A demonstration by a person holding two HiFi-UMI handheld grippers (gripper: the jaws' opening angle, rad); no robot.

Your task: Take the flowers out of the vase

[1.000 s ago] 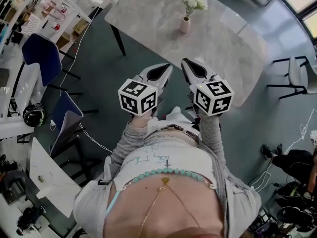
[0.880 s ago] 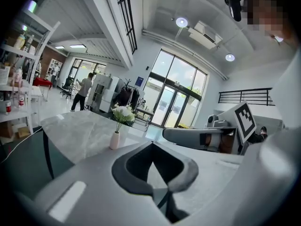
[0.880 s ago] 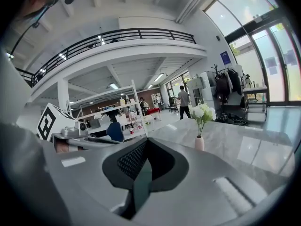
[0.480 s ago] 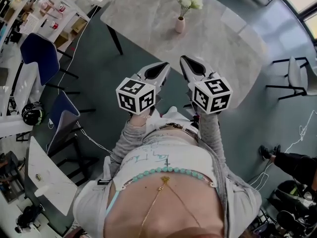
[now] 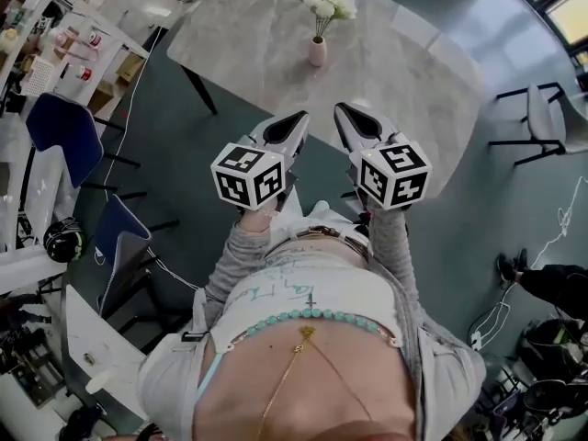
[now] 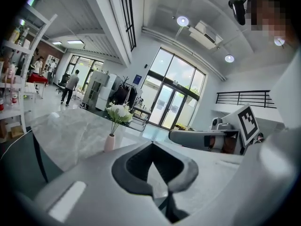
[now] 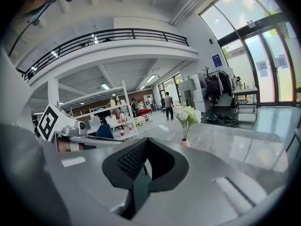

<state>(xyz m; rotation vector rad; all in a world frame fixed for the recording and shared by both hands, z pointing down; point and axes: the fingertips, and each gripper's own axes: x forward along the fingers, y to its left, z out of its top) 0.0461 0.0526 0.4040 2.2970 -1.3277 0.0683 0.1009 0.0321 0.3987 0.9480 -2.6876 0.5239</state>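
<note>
While the flowers (image 5: 323, 0) stand in the pink vase (image 5: 317, 51) on the marble table (image 5: 404, 81), the left gripper (image 5: 292, 122) and right gripper (image 5: 349, 118) hover well short, jaws together and empty, so seemingly the whole task remains.

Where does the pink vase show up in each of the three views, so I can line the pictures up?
Head view: the pink vase stands top centre, on the far part of the table.
Left gripper view: left of centre, low, white flowers above it.
Right gripper view: right of centre, its base partly hidden.
Shared landmark: the grey marble table it stands on, seen in all three.
</note>
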